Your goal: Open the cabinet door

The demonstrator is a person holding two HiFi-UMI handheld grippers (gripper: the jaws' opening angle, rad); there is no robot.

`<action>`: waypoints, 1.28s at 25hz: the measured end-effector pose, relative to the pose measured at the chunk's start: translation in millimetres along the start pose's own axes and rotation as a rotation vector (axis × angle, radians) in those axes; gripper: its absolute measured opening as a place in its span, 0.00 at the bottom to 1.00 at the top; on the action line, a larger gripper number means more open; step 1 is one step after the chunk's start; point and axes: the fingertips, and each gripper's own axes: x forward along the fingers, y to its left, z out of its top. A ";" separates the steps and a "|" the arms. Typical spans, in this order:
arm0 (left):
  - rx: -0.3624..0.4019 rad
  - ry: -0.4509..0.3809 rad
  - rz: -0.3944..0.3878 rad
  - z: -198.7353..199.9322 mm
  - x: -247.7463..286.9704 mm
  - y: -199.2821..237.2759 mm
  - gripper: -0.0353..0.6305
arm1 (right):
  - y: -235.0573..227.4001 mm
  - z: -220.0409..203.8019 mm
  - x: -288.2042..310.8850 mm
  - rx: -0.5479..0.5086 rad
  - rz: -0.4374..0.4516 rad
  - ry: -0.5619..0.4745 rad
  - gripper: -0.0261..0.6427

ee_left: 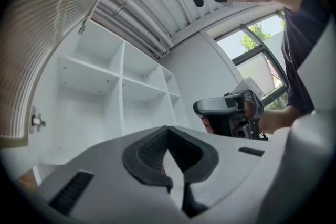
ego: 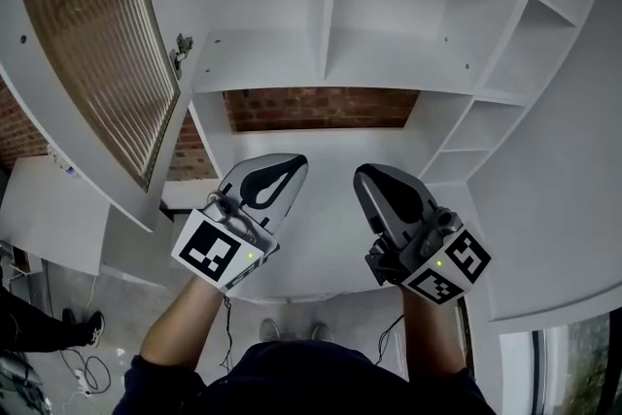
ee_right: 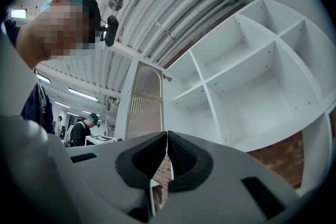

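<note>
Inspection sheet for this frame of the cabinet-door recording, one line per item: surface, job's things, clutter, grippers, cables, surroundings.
Surface: white counter under the shelving, bare where visible.
Job's things: cabinet door, ribbed glass, stands wide open at left; white shelves exposed and empty.
Clutter: nothing seen.
Grippers: left gripper and right gripper held side by side over the counter, fingers together, nothing between them.
Cables: loose cables on the floor at lower left.
Surroundings: brick wall behind the counter; a bystander's legs at lower left.
</note>
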 end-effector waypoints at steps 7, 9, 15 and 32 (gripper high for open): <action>-0.086 0.022 0.014 -31.5 -0.3 11.6 0.06 | -12.9 -19.8 5.1 0.022 -0.030 0.033 0.08; -0.105 0.028 0.015 -37.5 -0.3 14.2 0.06 | -15.5 -25.8 8.6 0.034 -0.033 0.043 0.08; -0.149 0.040 0.019 -55.2 -0.6 21.4 0.06 | -21.4 -43.2 18.5 0.062 -0.036 0.071 0.08; -0.103 0.023 0.020 -41.9 4.2 31.2 0.06 | -22.3 -44.5 28.3 0.057 -0.025 0.067 0.08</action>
